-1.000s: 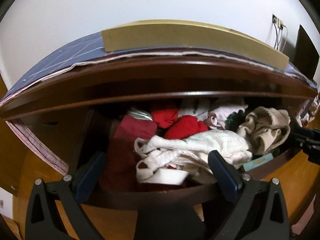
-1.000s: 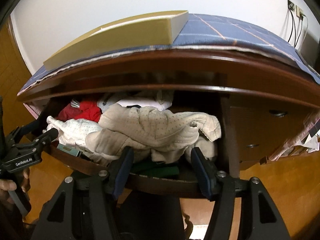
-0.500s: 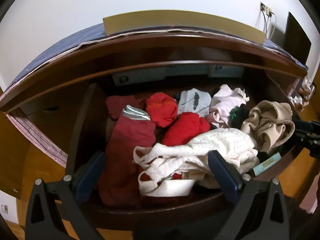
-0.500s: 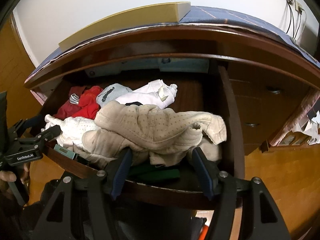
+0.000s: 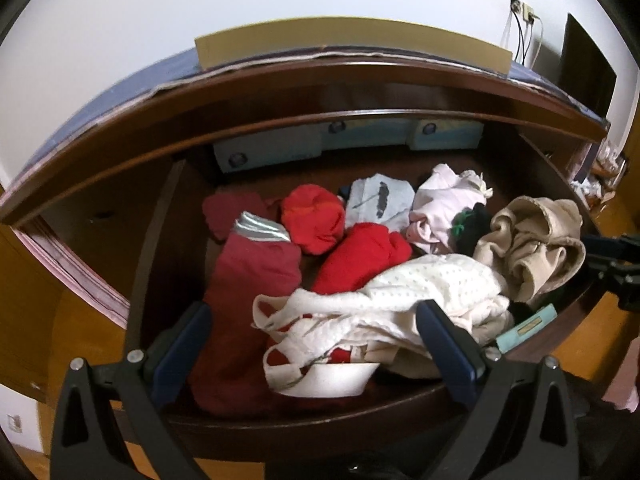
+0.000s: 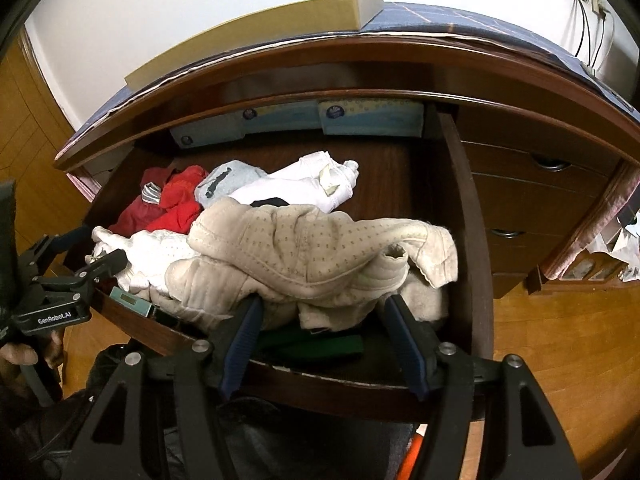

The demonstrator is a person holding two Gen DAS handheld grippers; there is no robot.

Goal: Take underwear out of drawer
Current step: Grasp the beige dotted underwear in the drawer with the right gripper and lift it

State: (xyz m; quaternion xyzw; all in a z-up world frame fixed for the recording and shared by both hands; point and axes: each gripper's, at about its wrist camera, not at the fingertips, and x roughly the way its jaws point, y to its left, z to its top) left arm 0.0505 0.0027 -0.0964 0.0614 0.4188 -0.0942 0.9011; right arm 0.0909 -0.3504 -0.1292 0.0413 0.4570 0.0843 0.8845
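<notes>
Left wrist | drawer [image 5: 280, 424] open | both tongs [image 5: 312, 344] apart, nothing gripped

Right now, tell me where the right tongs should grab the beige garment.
Grip the raised fold of the beige garment, coming down from above at the drawer's front. It lies on top of the pile, bunched into a ridge just beyond the open right tongs.

The drawer [image 5: 152, 240] stood open, crammed with clothes. The left gripper [image 5: 316, 340] hovered wide open over a cream dotted garment [image 5: 420, 292], beside a maroon one [image 5: 248, 280] and a beige bundle [image 5: 532, 244].
</notes>
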